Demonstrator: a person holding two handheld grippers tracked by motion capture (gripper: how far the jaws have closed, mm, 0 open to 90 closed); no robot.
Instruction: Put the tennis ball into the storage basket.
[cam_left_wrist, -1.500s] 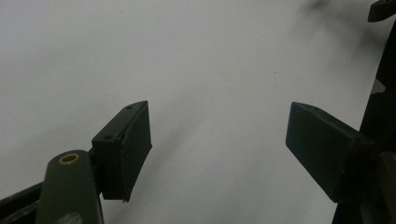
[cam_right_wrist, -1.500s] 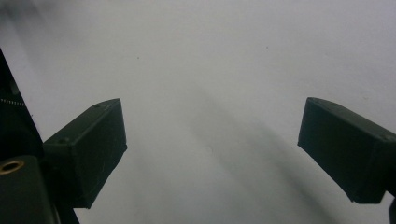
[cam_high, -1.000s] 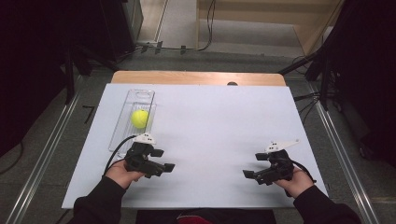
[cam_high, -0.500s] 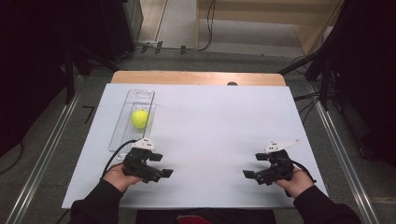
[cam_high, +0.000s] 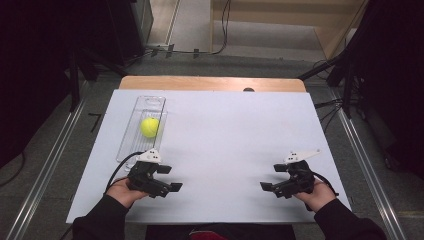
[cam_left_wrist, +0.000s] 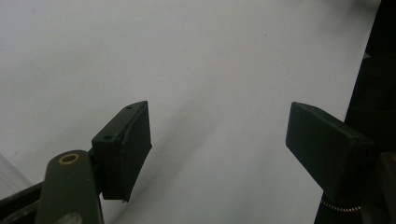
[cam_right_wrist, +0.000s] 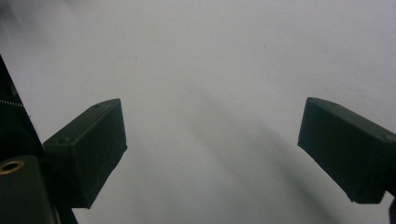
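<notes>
Ball: one yellow-green tennis ball (cam_high: 149, 127), resting inside the clear tray, about midway along it, near the left edge of the white table top and toward its far-left corner.
Tray: one long clear plastic tray (cam_high: 151, 101), lying lengthwise along the left edge, its near end just beyond the left gripper.
Left gripper: left gripper (cam_high: 172, 183) held in the person's left hand near the front-left corner, pointing toward the table's middle; in the left gripper view (cam_left_wrist: 219, 140) its jaws stand wide apart with nothing between them but bare white surface.
Right gripper: right gripper (cam_high: 266, 184) held near the front-right corner, facing inward toward the left one; in the right gripper view (cam_right_wrist: 212, 149) it is likewise spread and empty.
Table top: one white sheet (cam_high: 235, 130) over a wooden board whose far edge shows as a tan strip.
Step in hand, as I judge it: both tools wait at the front edge, well apart from the ball; the left one is nearer.
Doing it well: turn the left gripper toward the tray, come down over the ball from above so the jaws clear the tray walls, centre them on the ball's widest part, then close gently, since it can roll.
Count: one ball, one tray, two grippers, two hands.
</notes>
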